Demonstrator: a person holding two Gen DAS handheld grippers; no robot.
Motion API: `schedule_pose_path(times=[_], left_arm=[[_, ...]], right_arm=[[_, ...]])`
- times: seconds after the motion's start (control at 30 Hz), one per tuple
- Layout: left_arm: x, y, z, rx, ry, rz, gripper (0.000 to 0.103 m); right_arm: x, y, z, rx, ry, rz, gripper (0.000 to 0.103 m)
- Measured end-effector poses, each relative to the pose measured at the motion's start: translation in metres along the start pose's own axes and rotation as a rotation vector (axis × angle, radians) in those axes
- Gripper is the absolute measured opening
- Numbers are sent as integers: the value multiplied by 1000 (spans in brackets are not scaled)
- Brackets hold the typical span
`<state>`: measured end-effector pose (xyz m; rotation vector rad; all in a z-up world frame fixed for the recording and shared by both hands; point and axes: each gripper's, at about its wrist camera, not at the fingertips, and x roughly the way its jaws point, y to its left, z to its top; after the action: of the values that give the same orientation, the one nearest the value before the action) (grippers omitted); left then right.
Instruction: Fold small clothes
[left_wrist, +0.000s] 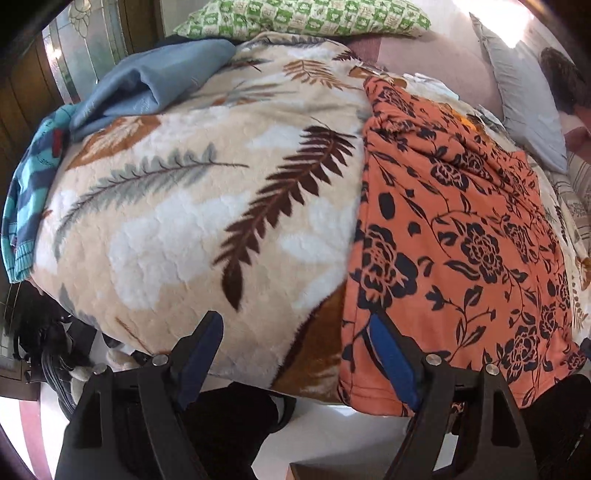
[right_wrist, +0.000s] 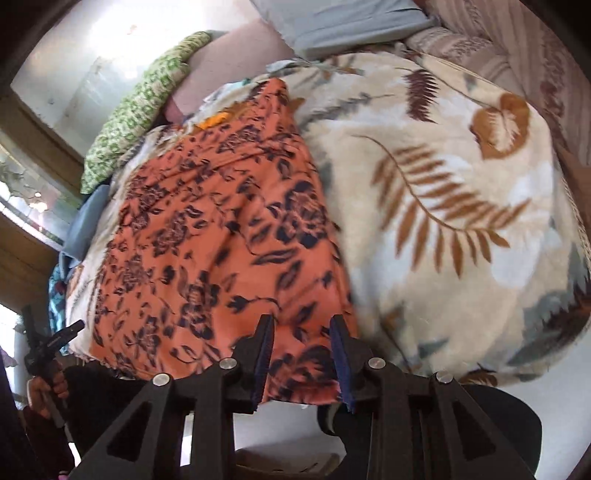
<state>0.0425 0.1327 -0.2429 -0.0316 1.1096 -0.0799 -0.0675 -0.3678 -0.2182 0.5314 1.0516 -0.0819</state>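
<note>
An orange garment with dark flowers (left_wrist: 461, 240) lies spread flat on a cream leaf-print blanket (left_wrist: 184, 221) that covers the bed. Its near hem hangs over the bed's front edge. My left gripper (left_wrist: 295, 321) stands wide open above the blanket's front edge, its right finger (left_wrist: 391, 354) over the garment's left border and nothing between the jaws. In the right wrist view, my right gripper (right_wrist: 302, 325) hovers over the orange garment's (right_wrist: 221, 229) near hem. Its jaws are a little apart and the pads do not press the cloth.
A blue-grey garment (left_wrist: 147, 85) and a teal striped knit (left_wrist: 33, 192) lie at the blanket's left edge. A green patterned pillow (left_wrist: 303, 18) and a grey pillow (left_wrist: 524, 96) sit at the back. White floor (left_wrist: 325, 435) and the person's dark legs are below the bed edge.
</note>
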Motion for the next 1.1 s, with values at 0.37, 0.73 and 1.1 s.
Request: schedule_pose_path(times=[0.37, 0.73, 1.1], left_arm=[[23, -6, -16, 44, 63, 6, 74], [13, -23, -20, 117, 63, -153, 63], [10, -22, -12, 142, 85, -228, 7]], right_arm=[[47, -26, -15, 90, 200, -50, 35], [56, -27, -14, 147, 245, 3, 46], [38, -8, -18, 52, 214, 79, 9]])
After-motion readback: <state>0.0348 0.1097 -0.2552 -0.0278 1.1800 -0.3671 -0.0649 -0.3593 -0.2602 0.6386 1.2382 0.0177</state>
